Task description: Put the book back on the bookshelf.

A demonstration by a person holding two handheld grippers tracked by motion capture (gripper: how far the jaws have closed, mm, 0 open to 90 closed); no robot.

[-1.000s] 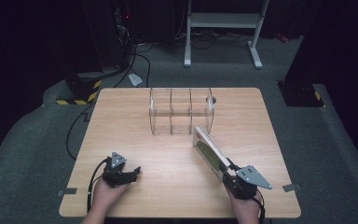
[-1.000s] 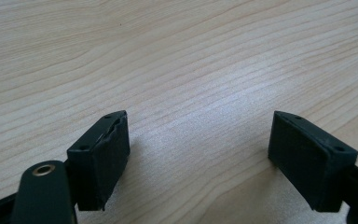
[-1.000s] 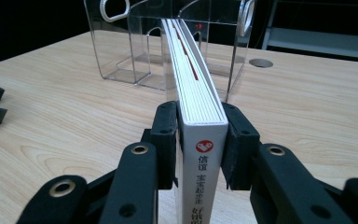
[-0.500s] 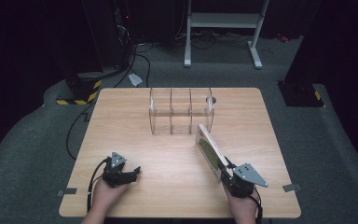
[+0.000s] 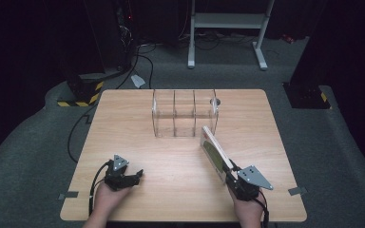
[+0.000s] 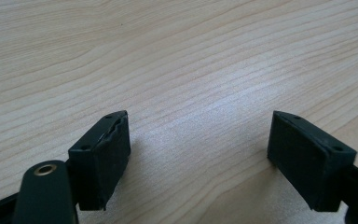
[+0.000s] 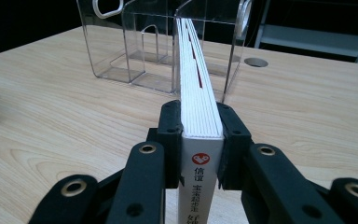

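Fingers of the right gripper [image 7: 200, 135] have just closed on the book [image 7: 196, 88], now tilted off the desk [image 5: 171, 156] toward the clear organizer [image 5: 183, 111], ready for slotting; left gripper [image 6: 198, 158] gapes empty.

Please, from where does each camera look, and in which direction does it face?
High view: above the person's side, facing forward and down on the table; both hands show, each with a hand-held gripper.
Left gripper view: on the left hand-held gripper, facing bare wood between open jaws.
Right gripper view: on the right hand-held gripper, shut on the book, facing the clear organizer.
The high and right gripper views share book and organizer.
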